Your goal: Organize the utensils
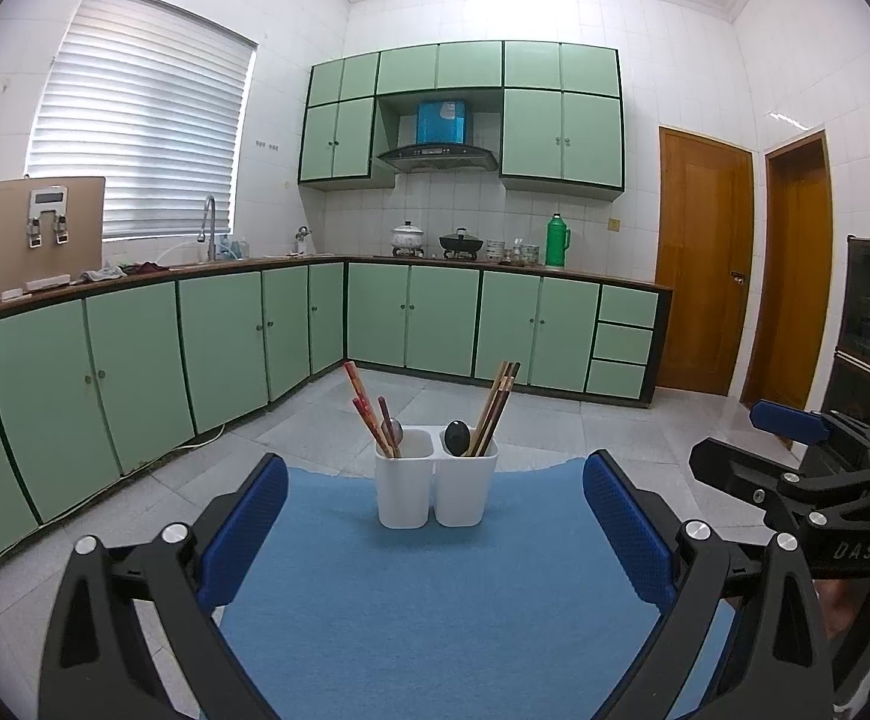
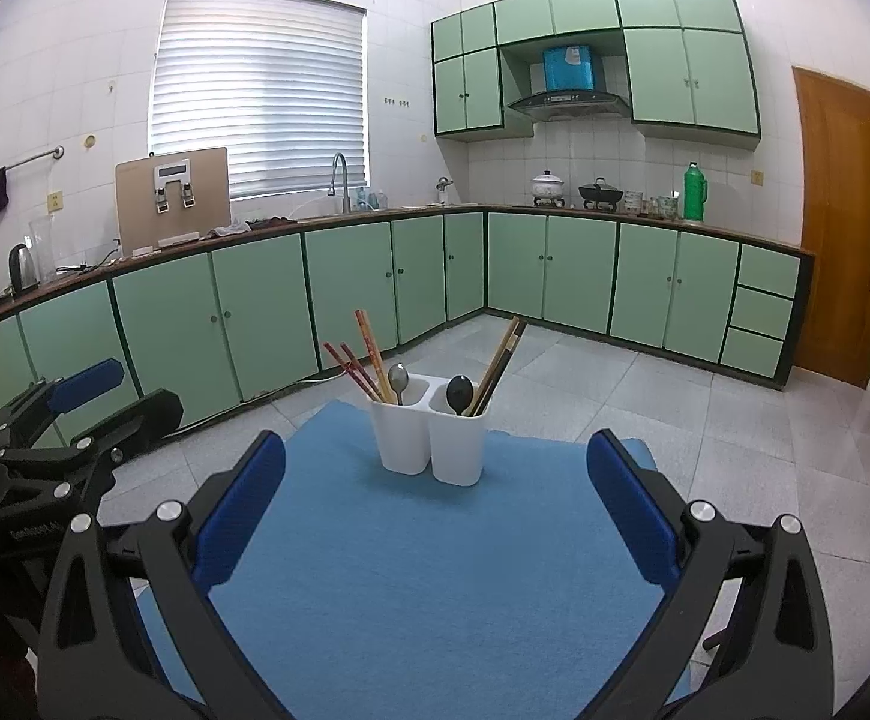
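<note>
Both grippers are held spread wide with nothing between their pads: the left gripper (image 1: 435, 534) and the right gripper (image 2: 435, 516) are each aimed at the holder (image 1: 436, 483) from a little way back, neither touching it. The holder, a white two-cup caddy, is stood near the far edge of the blue mat (image 1: 435, 600), and every utensil in view is already lodged in it.

In the left cup, red chopsticks (image 1: 369, 414) are leaned outward to the left, with a metal spoon (image 2: 398, 381) set bowl-up beside them. In the right cup, brown chopsticks (image 1: 495, 408) are leaned to the right, and a black spoon (image 1: 456, 438) is propped bowl-up against the divider. Each cup thus holds one chopstick set and one spoon, so a sort by colour or set seems intended; whether more sorting is wanted cannot be told.

No loose utensil is seen on the mat. The wide stance and drawn-back position of both grippers suit either a finished job or a start not yet made.

Beyond the mat, a tiled floor (image 1: 585, 432) and green cabinets (image 1: 135, 372) are seen.
</note>
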